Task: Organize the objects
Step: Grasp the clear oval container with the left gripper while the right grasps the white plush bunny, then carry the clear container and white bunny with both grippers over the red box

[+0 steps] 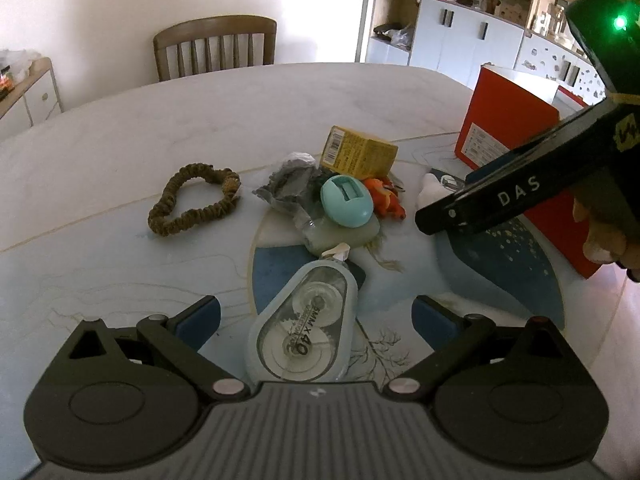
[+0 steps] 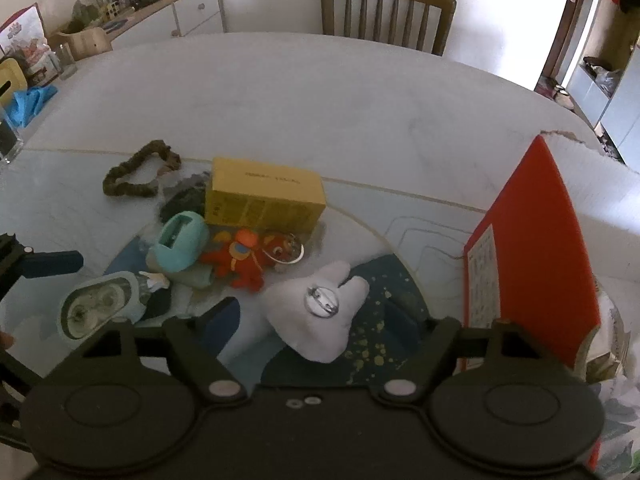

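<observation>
My left gripper [image 1: 316, 316] is open, its blue pads on either side of a clear correction tape dispenser [image 1: 304, 328] lying on the table; the dispenser also shows in the right wrist view [image 2: 98, 304]. My right gripper [image 2: 316, 320] is open around a white tooth-shaped plush with a metal pin [image 2: 320, 308]. Behind lie a teal egg-shaped sharpener [image 1: 347, 200] [image 2: 180, 242], an orange plush keychain [image 2: 248, 258], a yellow box [image 2: 264, 198], a brown scrunchie [image 1: 192, 200] and a grey crumpled bag [image 1: 288, 184].
A red open box [image 2: 536, 264] stands at the right, also in the left wrist view [image 1: 508, 128]. A wooden chair [image 2: 386, 10] stands behind the white table [image 2: 320, 92]. A glass [image 2: 8, 136] is at the far left.
</observation>
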Demonstrator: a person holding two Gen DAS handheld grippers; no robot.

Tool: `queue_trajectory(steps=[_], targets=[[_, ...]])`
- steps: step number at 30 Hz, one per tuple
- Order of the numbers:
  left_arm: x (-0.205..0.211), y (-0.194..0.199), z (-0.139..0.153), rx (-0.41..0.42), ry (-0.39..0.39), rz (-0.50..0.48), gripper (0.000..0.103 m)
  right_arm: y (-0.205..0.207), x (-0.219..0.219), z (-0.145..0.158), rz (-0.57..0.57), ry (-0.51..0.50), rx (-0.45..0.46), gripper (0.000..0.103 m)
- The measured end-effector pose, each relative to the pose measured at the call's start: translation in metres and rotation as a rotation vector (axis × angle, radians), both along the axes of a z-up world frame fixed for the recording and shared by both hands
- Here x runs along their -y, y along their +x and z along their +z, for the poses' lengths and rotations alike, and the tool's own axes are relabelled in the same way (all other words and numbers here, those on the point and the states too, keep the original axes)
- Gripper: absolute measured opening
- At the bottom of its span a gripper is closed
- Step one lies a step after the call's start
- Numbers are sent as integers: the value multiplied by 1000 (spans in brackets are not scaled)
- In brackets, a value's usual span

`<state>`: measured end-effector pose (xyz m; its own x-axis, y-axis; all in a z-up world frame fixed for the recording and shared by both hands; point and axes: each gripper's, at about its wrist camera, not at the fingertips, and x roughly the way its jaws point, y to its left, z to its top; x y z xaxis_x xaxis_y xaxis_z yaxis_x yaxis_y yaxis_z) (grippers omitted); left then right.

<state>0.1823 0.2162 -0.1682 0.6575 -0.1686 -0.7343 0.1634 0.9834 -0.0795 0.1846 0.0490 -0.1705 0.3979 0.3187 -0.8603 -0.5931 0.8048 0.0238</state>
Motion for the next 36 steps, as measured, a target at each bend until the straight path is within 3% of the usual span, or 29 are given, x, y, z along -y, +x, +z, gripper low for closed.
queue_trajectory(steps=[3, 6, 12, 23, 36], targets=[[1, 0, 0, -4, 7, 11, 101, 2, 0, -3, -6, 4, -10, 73], [3, -1, 0, -8, 12, 10, 91, 5, 0, -5, -16, 8, -22, 67], [3, -2, 4, -5, 41, 59, 58, 5, 0, -7, -23, 16, -28, 54], [8, -8, 10, -30, 57, 94, 48, -8, 12, 6, -26, 56, -34, 50], [16, -30, 32, -69, 66, 167, 46, -46, 39, 50, 36, 102, -27, 49]])
